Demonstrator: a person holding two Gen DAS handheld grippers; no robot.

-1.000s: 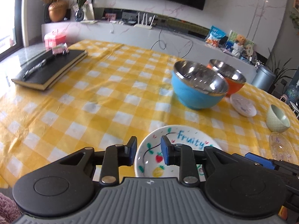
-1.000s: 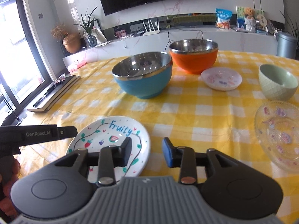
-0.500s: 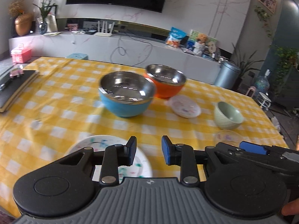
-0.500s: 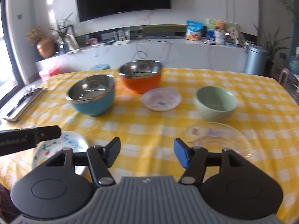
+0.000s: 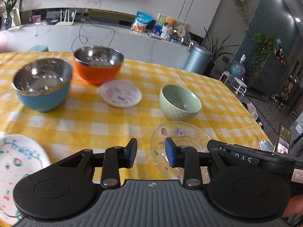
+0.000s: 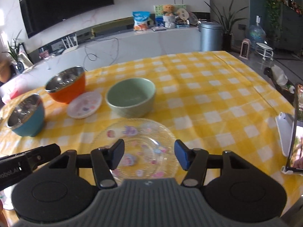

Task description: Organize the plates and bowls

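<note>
On the yellow checked table stand a blue bowl [image 5: 42, 87], an orange bowl [image 5: 97, 67], a small white plate [image 5: 121, 96], a green bowl [image 5: 180, 102], a clear glass plate [image 5: 181, 140] and a white "Fruity" plate [image 5: 17, 162]. My left gripper [image 5: 151, 155] is open and empty above the cloth, just left of the glass plate. My right gripper [image 6: 149, 156] is open wide and empty, low over the near part of the glass plate [image 6: 136, 143]. The green bowl [image 6: 130, 97], the small white plate [image 6: 85, 104], the orange bowl [image 6: 66, 88] and the blue bowl [image 6: 26, 115] lie beyond it.
A phone on a white stand [image 6: 295, 132] sits at the table's right edge. A long white cabinet [image 6: 132, 41] with clutter and a TV [image 6: 64, 3] lies behind the table. A metal bin [image 6: 211, 36] stands to the right of the cabinet.
Both grippers have swung right, from the Fruity plate toward the glass plate. The right gripper's jaws have opened wider and now sit over the glass plate.
</note>
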